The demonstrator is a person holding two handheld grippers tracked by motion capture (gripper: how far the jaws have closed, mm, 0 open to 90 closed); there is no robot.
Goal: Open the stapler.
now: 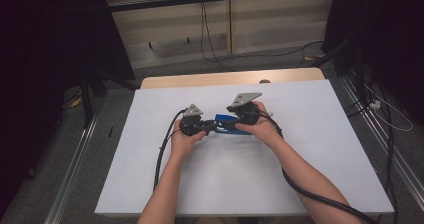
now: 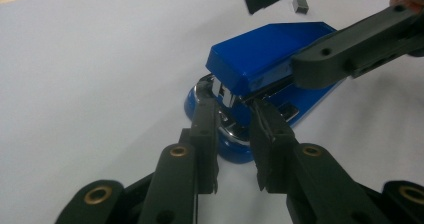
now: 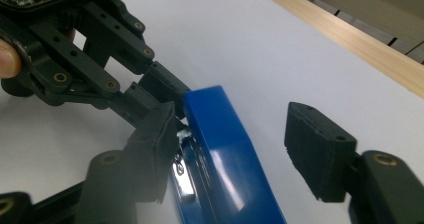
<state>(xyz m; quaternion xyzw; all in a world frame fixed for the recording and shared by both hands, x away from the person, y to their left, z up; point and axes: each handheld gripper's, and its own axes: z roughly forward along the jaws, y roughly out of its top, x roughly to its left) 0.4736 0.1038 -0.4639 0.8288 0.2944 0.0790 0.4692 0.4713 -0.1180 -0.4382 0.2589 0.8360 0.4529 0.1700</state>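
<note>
A blue stapler (image 1: 231,123) lies on the white table (image 1: 310,149), and everything else is placed from it. The left gripper (image 2: 234,115) comes in at the stapler's front end, its jaws drawn close together with both tips at the metal mouth under the raised blue lid; whether they actually pinch the metal there cannot be told. The right gripper (image 3: 235,149) straddles the stapler's blue top from the opposite end. One of its jaws rests against the lid's edge, while the other stands off to the far side with a gap showing, so the jaws are spread around the lid, not clamped. A small grey block (image 2: 300,4) sits on the table beyond the stapler, well apart from it.
</note>
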